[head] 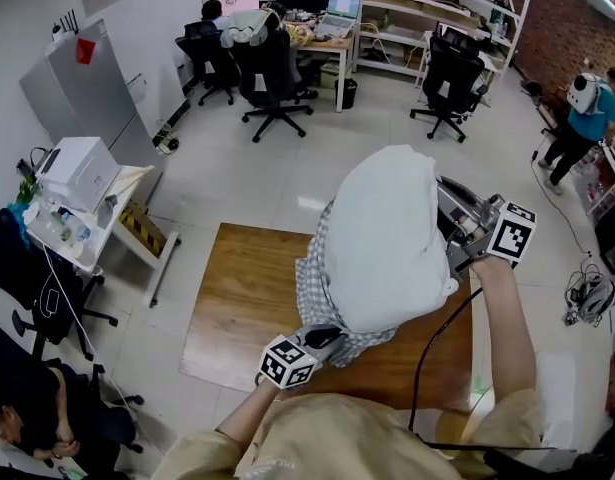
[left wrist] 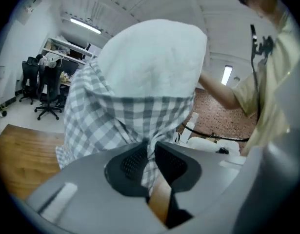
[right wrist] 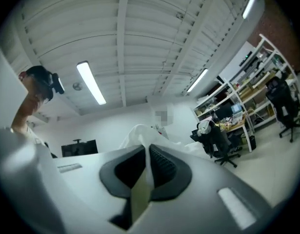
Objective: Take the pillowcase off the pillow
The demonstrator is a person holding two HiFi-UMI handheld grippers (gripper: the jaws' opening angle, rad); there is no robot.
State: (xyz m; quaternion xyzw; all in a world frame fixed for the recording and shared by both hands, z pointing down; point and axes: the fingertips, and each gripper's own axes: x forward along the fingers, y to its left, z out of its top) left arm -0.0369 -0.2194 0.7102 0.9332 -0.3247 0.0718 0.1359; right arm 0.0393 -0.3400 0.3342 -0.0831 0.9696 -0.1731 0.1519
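Head view: white pillow (head: pixel 387 238) held up over wooden table (head: pixel 237 298), checked pillowcase (head: pixel 317 288) bunched round its lower end. Left gripper view: left gripper (left wrist: pixel 149 147) clamped tight on pillowcase fold. Right gripper view: right gripper (right wrist: pixel 147 150) pinching white pillow fabric, jaws squeezed together.

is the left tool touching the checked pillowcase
Touching. The left gripper view shows the left tool shut on a fold of the checked pillowcase.

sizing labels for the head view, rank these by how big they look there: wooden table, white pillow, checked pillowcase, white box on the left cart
1. wooden table, partly covered
2. white pillow, raised nearer the camera, which inflates it
3. checked pillowcase and white box: visible parts look alike, unranked
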